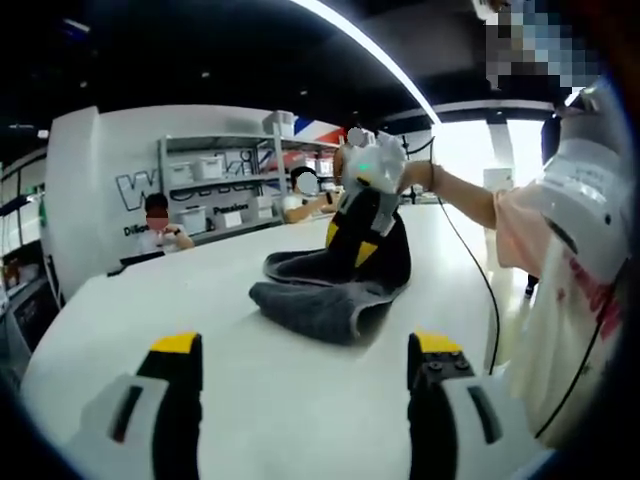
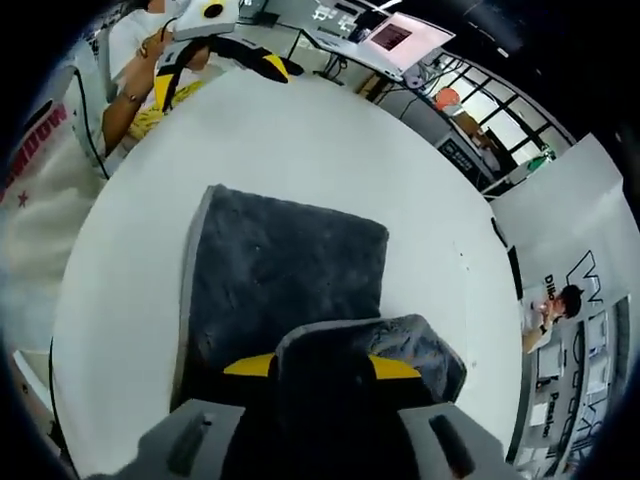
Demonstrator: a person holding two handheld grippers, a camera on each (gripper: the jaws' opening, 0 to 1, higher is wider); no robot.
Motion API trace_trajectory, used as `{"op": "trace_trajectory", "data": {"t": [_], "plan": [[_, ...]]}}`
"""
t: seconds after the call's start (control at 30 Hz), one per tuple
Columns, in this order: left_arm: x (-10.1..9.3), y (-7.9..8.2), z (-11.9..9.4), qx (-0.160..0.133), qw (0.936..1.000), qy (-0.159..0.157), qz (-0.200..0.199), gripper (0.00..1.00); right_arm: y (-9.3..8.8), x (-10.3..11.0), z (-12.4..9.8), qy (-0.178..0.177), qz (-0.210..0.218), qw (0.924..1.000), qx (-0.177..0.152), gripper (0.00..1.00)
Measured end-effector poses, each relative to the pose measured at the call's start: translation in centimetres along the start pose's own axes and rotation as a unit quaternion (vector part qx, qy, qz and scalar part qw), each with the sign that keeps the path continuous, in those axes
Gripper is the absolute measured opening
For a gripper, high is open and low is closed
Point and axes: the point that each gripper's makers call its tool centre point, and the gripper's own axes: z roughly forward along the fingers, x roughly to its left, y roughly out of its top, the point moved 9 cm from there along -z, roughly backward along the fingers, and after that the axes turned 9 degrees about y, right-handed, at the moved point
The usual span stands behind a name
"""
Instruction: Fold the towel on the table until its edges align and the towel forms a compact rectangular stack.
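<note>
- In the left gripper view, the left gripper (image 1: 305, 375) is hovering low over the bare white desk (image 1: 200, 300) with its jaws spread wide and nothing between them.
- Beyond it, the dark grey towel (image 1: 310, 305) is lying out on the open middle of the desk, well away from the near edge, partly folded, with a rounded fold facing this gripper.
- The right gripper (image 1: 365, 235) is standing over the towel's far part and lifting a flap of it up off the desk.
- In the right gripper view, the right gripper (image 2: 320, 365) is closed on a doubled-over edge of the towel (image 2: 280, 270), the cloth draping over its yellow-tipped jaws.
- The rest of the towel is lying flat as a rough rectangle, its long axis running away from this gripper towards the far desk edge, where the left gripper (image 2: 215, 55) is waiting.
- I'd judge the folding as midway: one flap is being carried over, while the edges aren't lined up and no compact stack is formed yet.
</note>
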Motion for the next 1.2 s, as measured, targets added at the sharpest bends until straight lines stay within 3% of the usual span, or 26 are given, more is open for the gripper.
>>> {"op": "trace_trajectory", "data": {"t": [0.17, 0.73, 1.2], "plan": [[0.0, 0.0, 0.0, 0.001, 1.0000, 0.001, 0.000, 0.89, -0.3, -0.2, 0.4, -0.001, -0.011, 0.9998, 0.015, 0.28], [0.0, -0.1, -0.1, 0.001, 1.0000, 0.000, -0.002, 0.88, -1.0, -0.3, 0.7, 0.001, -0.020, 0.9997, 0.011, 0.07], [0.0, -0.4, 0.2, 0.006, 0.9999, -0.008, 0.001, 0.88, -1.0, -0.6, 0.2, -0.007, -0.004, 1.0000, -0.006, 0.04]]}}
